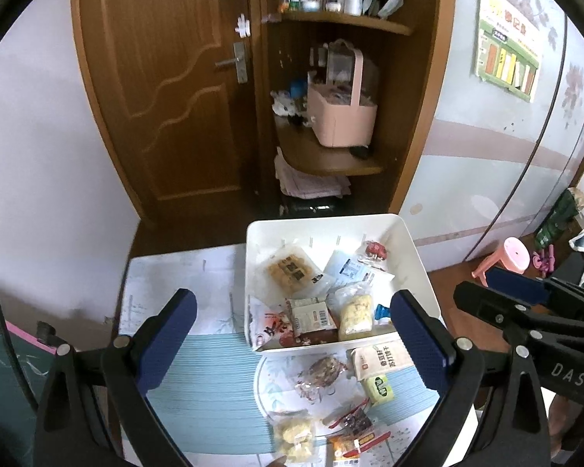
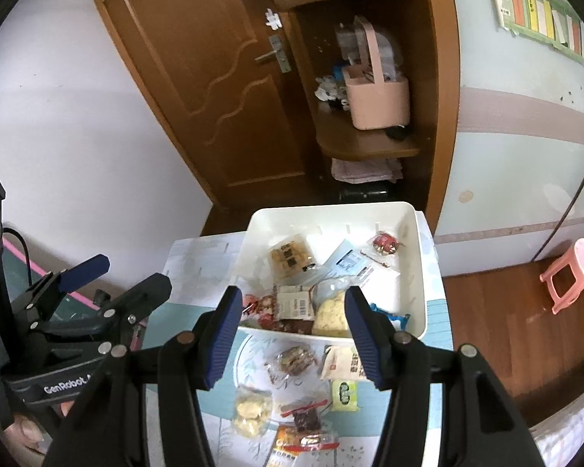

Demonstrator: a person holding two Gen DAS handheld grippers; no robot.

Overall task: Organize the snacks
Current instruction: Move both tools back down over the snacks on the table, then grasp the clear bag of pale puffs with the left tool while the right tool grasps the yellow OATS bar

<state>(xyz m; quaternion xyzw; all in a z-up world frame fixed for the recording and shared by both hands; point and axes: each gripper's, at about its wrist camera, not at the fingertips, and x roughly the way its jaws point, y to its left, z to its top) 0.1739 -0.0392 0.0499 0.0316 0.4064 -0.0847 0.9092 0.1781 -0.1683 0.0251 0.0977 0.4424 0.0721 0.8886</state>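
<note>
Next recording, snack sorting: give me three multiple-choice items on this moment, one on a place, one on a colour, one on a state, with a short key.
1. Where does the small green snack packet lie?
A. Inside the white plastic bin
B. On the table in front of the bin
C. On the wooden shelf

2. What colour is the handled basket on the wooden corner shelf?
A. Pale pink
B. Blue
C. Green

3. How does the right gripper stand?
A. Shut on a packet
B. Open, holding nothing
C. Shut on the bin's rim

Key: 1 B, it lies on the table, nearer the camera than the white plastic bin. 2 A, its walls and handle are pale pink. 3 B, its blue pads stand apart with nothing between them.
</note>
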